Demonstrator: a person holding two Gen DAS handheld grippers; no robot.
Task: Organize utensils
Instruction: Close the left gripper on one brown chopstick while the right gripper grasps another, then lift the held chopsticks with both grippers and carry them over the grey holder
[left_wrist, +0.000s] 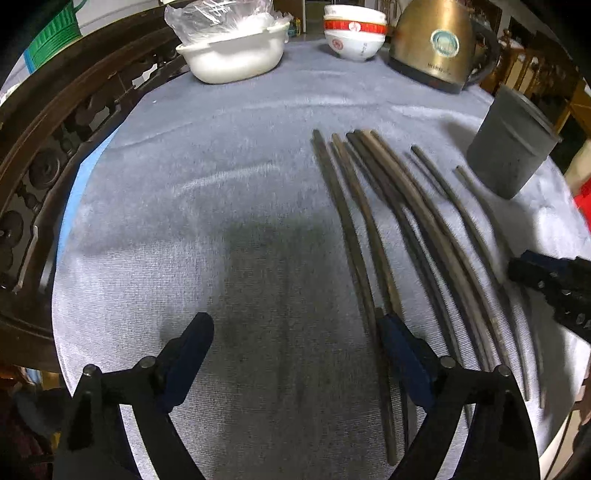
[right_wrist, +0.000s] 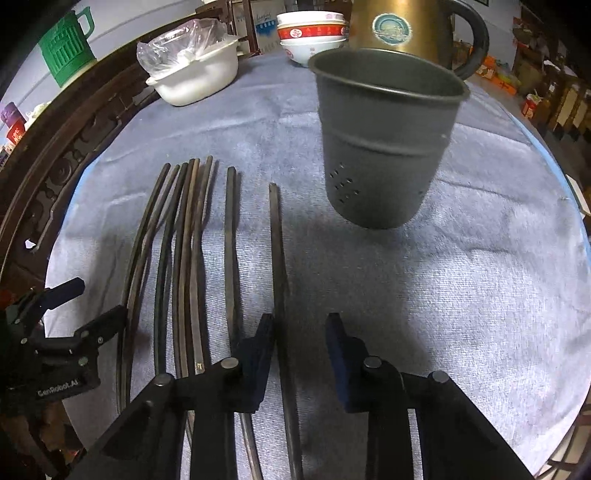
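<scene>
Lying side by side on a grey-blue cloth (right_wrist: 388, 295) that covers the desk, a row of dark chopsticks (right_wrist: 184, 236) runs away from both cameras, most of them bunched close together and two set a little apart on the side nearer the cup. One of those, the single chopstick (right_wrist: 277, 251) at the end of the row, passes between the jaws of the right gripper (right_wrist: 300, 332); the blue pad on one side sits right against it, while a clear gap shows between the stick and the other pad, so the jaws are partly open and not clamped on it. A grey metal cup (right_wrist: 384, 140) with small holes low in its wall stands upright on the cloth beyond that gripper, just beside the far tips of the chopsticks but apart from them. The left gripper (left_wrist: 295, 332) hangs over the other end of the row with its jaws spread wide; bare cloth lies between them, and one pad is over the near ends of the outermost sticks, whether touching I cannot tell. At the far edge of the desk sit a white tub (left_wrist: 232, 55) with a clear plastic bag in it, stacked red-and-white bowls (left_wrist: 354, 33) and a brass-coloured kettle (left_wrist: 436, 40)
</scene>
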